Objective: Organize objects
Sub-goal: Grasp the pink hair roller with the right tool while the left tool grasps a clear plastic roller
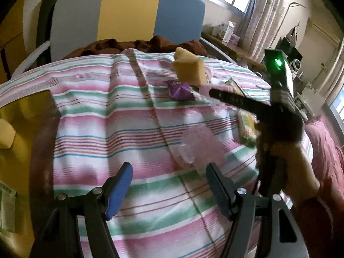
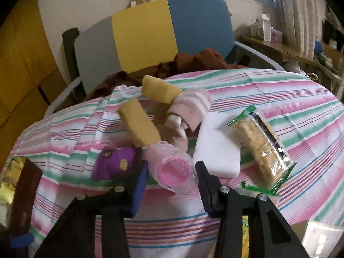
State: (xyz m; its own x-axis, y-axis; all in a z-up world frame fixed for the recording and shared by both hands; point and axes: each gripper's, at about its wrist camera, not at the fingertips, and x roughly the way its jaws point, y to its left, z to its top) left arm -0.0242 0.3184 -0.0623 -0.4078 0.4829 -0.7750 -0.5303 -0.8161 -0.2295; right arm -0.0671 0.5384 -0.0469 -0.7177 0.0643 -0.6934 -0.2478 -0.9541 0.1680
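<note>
On a striped cloth [image 2: 279, 90] lie two yellow sponges [image 2: 139, 122] [image 2: 161, 91], a rolled pink sock [image 2: 189, 109], a white foam block [image 2: 217, 146], a purple packet [image 2: 116, 163], a green-edged cracker pack [image 2: 262, 148] and a clear pink plastic piece with a round comb-like end [image 2: 172, 169]. My right gripper [image 2: 172, 185] is open, its fingers on either side of the pink piece. My left gripper [image 1: 169, 185] is open and empty above the cloth, a clear pink piece [image 1: 197, 144] just ahead. The right gripper [image 1: 247, 103] shows in the left wrist view near a sponge [image 1: 189, 68].
A grey, yellow and blue chair back [image 2: 150, 36] with a brown cloth [image 2: 193, 64] stands behind the table. A yellow bin [image 1: 19, 129] sits at the left edge. A wooden shelf with boxes [image 2: 266, 30] runs along the window wall.
</note>
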